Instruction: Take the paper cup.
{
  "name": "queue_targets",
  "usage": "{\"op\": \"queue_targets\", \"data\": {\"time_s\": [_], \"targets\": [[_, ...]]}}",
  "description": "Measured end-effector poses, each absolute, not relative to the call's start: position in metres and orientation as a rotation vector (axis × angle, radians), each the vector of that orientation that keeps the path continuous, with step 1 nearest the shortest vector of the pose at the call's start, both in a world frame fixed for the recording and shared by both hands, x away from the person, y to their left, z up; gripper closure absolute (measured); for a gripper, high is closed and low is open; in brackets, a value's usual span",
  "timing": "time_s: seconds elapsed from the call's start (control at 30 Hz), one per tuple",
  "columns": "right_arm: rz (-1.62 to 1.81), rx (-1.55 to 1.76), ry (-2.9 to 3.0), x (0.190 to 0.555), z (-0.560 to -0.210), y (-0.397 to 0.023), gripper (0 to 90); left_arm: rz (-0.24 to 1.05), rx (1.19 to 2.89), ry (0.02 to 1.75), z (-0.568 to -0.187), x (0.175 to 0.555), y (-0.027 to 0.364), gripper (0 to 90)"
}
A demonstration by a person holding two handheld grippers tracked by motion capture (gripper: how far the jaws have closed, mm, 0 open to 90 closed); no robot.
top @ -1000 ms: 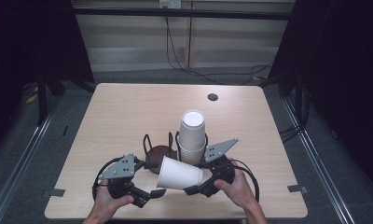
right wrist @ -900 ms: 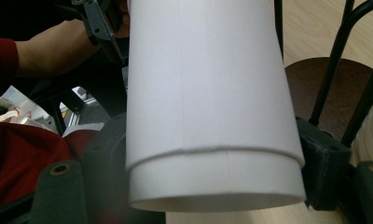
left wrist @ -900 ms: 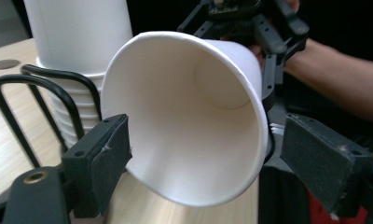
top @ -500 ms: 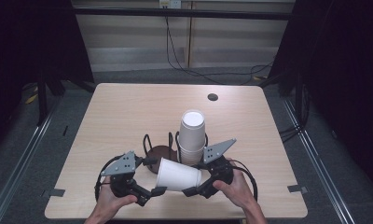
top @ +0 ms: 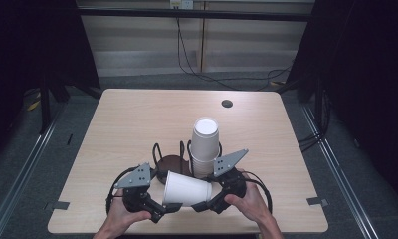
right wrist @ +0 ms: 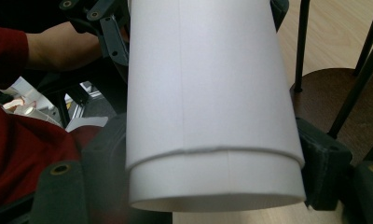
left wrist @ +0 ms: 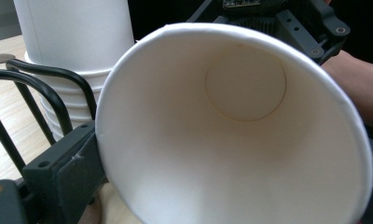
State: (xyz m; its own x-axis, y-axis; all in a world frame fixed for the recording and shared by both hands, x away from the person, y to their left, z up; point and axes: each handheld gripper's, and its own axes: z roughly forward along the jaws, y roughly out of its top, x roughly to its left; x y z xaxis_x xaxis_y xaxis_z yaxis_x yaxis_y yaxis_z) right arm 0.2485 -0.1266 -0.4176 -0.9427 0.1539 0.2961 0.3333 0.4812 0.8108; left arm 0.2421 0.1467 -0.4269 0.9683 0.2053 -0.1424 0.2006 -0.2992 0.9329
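A: We work in a dark room, over a pale wood-grain tabletop (top: 137, 124) with a round grommet (top: 227, 103) near its far edge.

B: What has changed for us?

A: Little. Since a second ago the left hand-held gripper (top: 159, 210) has slid slightly toward the near edge, and the cup (top: 187, 189) stays on its side between both tools.

B: So both grasp it?

A: The right hand-held gripper (top: 203, 204) is clamped on its base end, jaws at either wall. The left sits at the rim; we cannot tell whether it grips.

B: Materials?

A: Smooth matte white paper, tapered, with a seam. Behind it, a black wire rack (top: 169, 157) on a dark round base holds stacked cups (top: 205, 144) upright.

B: We judge a handover or separation is underway.
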Motion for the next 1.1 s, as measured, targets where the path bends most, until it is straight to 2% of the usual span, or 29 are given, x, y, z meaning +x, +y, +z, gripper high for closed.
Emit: {"op": "queue_targets", "data": {"time_s": [0.47, 1.1], "targets": [[-1.429, -0.398, -2.553, 0.2461, -0.4213, -0.1234, 24.4, -0.043, 1.892, 0.285, -0.4281, 0.2430, 0.1431, 2.1], [-1.448, -0.409, -2.584, 0.2470, -0.4256, -0.1206, 19.3, -0.048, 1.902, 0.254, -0.4201, 0.2419, 0.1491, 12.0]]}}
